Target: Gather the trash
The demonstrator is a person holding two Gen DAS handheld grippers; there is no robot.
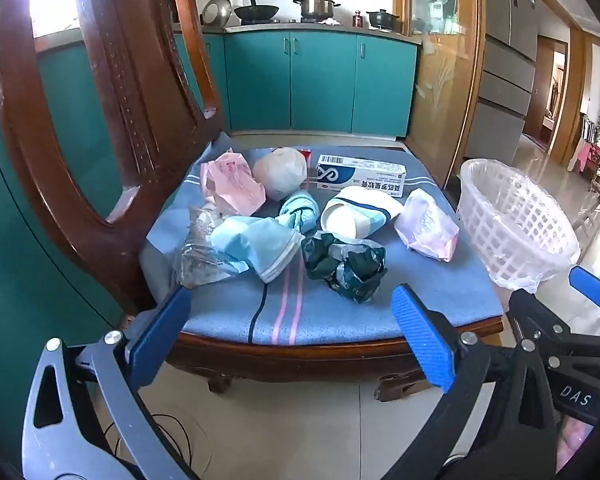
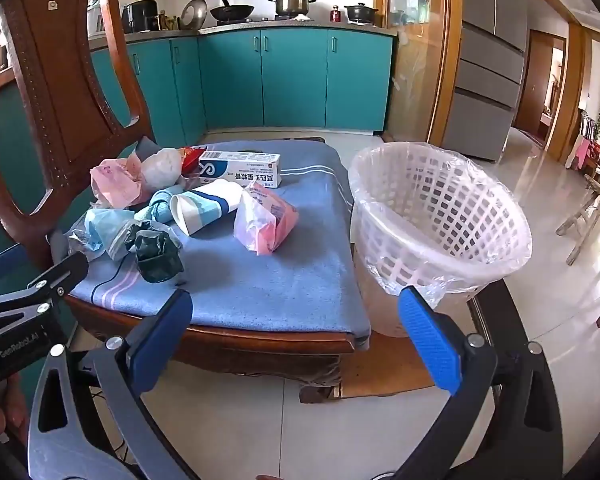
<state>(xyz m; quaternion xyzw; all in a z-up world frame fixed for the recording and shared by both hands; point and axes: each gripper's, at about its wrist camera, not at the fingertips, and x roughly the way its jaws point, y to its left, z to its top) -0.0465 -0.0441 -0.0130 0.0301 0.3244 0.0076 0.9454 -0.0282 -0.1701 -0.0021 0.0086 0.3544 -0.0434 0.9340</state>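
Both the left gripper and the right gripper hang spread wide and empty before the wooden chair's blue striped cushion. Crumpled wrappers litter that cushion; a white-and-blue medicine box lies lengthwise across its far edge. A paper cup lies tipped, mouth toward the grippers. The white lattice plastic bin with a clear liner stands just right of the cushion, seemingly empty.

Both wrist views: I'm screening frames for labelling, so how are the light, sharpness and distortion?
Left wrist view: strong fisheye bends the chair back; bright window glare upper left; the trash on the cushion is sharp. Right wrist view: same barrel warp and dark corners; the floor reflects daylight; the basket and box are crisp; gripper shadows fall on the cushion.
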